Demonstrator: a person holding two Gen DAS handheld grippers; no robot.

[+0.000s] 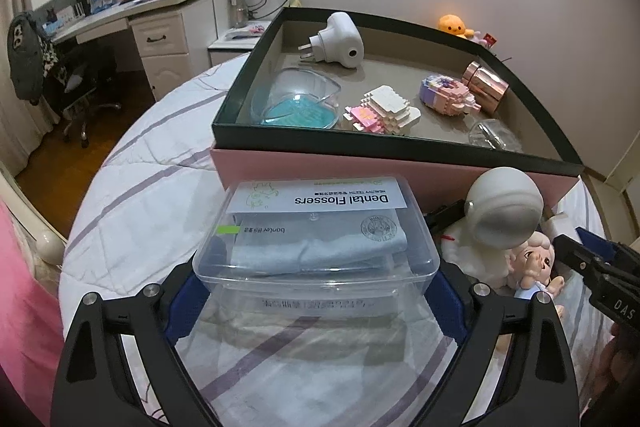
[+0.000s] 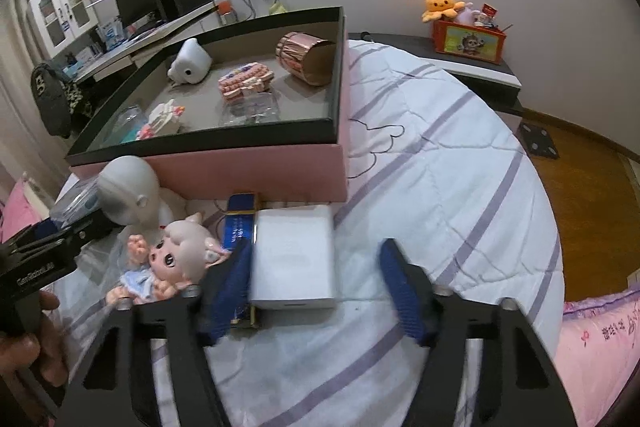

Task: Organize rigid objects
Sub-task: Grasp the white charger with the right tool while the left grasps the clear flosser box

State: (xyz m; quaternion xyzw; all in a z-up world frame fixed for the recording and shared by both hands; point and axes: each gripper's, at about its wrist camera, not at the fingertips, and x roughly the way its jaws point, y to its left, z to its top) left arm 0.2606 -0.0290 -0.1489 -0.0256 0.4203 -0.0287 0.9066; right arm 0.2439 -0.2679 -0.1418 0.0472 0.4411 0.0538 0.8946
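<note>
Left gripper pinches the clear dental flosser box across its short sides, blue pads pressed on both walls, the box apparently lifted off the striped quilt, just in front of the pink storage box. Judged step: carry it up over the dark rim and set it in the tray. To do it well: keep it level, clear the near rim fully, aim for the bare floor between items, release only once it rests flat. Right gripper has jaws spread wide around the near end of a white flat box on the quilt; left pad close against it, right pad well apart. It should centre before closing. Tray holds: white plug adapter, clear heart-shaped dish with teal bottom, two small brick-built models, a rose-gold cylinder on its side, a clear glass item. Outside, against the pink wall: white astronaut figure, pale-haired doll, blue packet.
</note>
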